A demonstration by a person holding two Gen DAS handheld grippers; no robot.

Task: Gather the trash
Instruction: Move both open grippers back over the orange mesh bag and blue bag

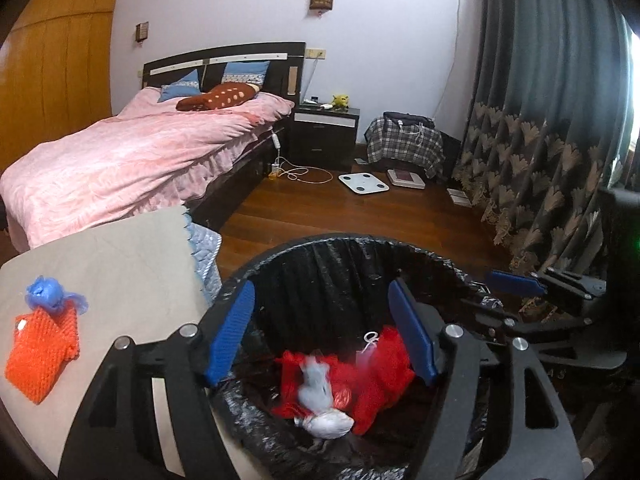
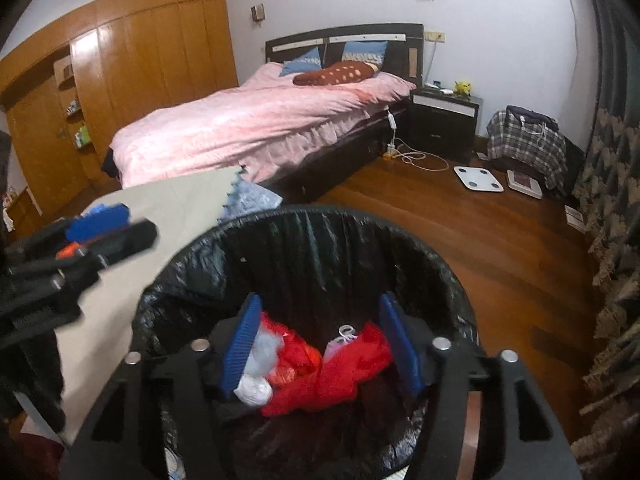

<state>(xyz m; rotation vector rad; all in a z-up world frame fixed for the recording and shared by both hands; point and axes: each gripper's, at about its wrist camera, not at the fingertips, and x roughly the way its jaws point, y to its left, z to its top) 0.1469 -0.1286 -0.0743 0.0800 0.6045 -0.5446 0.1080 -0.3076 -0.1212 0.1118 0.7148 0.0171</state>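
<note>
A black-lined trash bin (image 1: 320,248) stands below both grippers; it also shows in the right wrist view (image 2: 312,220). Inside lie red netting (image 1: 384,364) and a white crumpled wad (image 1: 328,424), blurred as if falling; both show in the right view, the netting (image 2: 344,372) and the wad (image 2: 254,390). My left gripper (image 1: 320,336) is open and empty over the bin. My right gripper (image 2: 320,344) is open and empty over the bin. An orange foam net (image 1: 38,356) and a blue wad (image 1: 48,294) lie on a beige-covered table (image 1: 132,264) left of the bin.
A bed with a pink cover (image 1: 132,156) stands behind the table. A dark nightstand (image 1: 324,136), a white scale (image 1: 363,183) and a plaid bag (image 1: 404,142) are on the wooden floor. Patterned curtains (image 1: 540,140) hang at the right.
</note>
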